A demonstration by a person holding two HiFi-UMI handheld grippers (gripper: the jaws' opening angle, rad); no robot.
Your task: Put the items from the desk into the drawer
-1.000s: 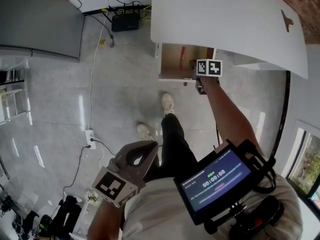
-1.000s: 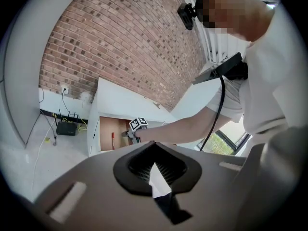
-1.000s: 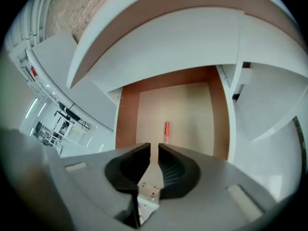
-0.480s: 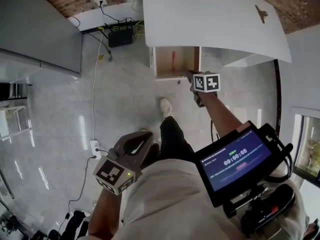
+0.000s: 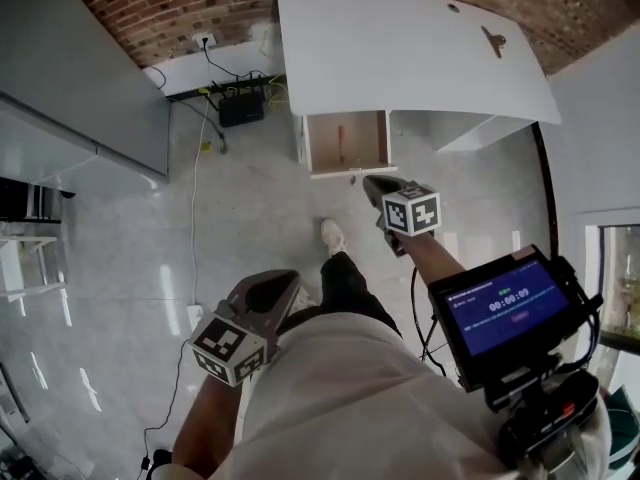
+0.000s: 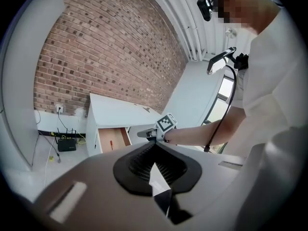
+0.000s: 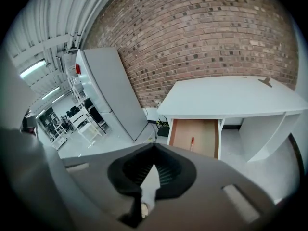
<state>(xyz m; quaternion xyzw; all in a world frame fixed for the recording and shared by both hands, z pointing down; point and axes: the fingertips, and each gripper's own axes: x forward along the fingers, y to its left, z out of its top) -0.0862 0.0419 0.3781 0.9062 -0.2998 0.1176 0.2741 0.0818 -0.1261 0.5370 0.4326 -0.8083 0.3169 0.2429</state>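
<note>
Drawer (image 5: 345, 141) ahead of the right tool (image 7: 153, 170) stands open, a red-handled screwdriver (image 7: 192, 142) lying inside. On the bench (image 5: 400, 48) beyond it sits a dark item (image 5: 493, 38), too small to identify. Right tool and left tool (image 6: 155, 163) both have jaws pressed together, empty.

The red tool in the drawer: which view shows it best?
The right gripper view: the red tool lies clear in the open drawer. The head view shows only a faint red streak; the left gripper view, a tiny mark.
</note>
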